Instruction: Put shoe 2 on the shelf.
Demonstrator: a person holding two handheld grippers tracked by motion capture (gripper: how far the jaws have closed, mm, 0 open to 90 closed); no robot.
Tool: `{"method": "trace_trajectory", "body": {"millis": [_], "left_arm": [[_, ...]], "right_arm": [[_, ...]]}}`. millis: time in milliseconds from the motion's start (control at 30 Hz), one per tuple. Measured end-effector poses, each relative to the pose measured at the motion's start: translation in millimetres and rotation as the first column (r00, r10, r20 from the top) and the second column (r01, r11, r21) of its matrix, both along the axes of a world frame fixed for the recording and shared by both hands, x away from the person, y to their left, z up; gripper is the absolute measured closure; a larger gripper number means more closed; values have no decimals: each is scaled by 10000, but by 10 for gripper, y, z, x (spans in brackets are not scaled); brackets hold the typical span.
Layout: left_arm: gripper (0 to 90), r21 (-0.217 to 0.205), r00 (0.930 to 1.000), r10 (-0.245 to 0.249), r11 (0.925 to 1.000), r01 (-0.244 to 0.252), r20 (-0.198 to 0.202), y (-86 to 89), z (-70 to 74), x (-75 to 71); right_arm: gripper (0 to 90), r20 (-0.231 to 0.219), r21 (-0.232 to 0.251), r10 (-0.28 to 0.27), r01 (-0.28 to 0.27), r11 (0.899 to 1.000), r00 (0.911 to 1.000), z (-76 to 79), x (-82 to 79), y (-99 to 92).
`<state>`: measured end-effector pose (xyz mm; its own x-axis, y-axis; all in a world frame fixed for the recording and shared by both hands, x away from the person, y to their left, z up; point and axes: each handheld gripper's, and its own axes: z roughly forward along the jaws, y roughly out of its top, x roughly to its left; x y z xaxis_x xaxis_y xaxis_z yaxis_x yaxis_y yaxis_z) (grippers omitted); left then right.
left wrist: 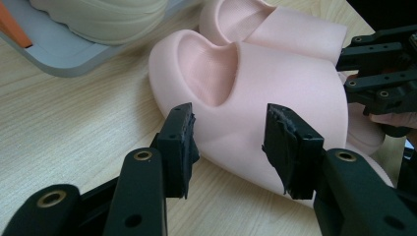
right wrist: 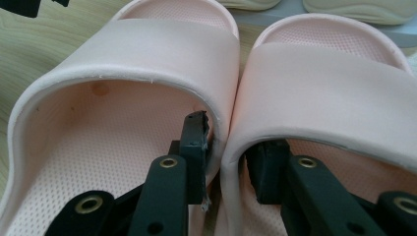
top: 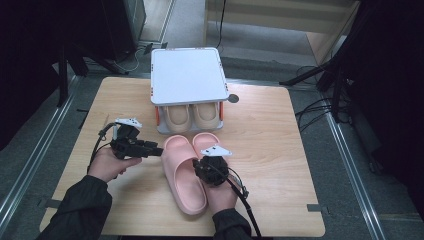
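At the table's near centre, just before the grey shoe rack (top: 187, 75), the pink foam slippers (top: 182, 172) lie paired, light and pliant, the right gripper (right wrist: 227, 147) pinching their adjoining inner walls, a sound hold, the left gripper (left wrist: 231, 142) gaping beside.

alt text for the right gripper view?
The right gripper has one black jaw inside each of two pink slippers, pinching their adjoining inner sides together. The slippers lie side by side on a wooden table, toes pointing away.
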<state>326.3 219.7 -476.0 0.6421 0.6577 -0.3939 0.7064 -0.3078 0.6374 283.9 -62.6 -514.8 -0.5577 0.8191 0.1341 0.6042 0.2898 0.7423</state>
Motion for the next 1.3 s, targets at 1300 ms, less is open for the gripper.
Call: {"method": "trace_trajectory", "body": {"millis": [1300], "left_arm": [[431,-77,9875,1578,9875,-1577,24,477,27,-114]], "right_arm": [[771,-518,1493,6029,-5908,7929,7961,609,318,-358]]}}
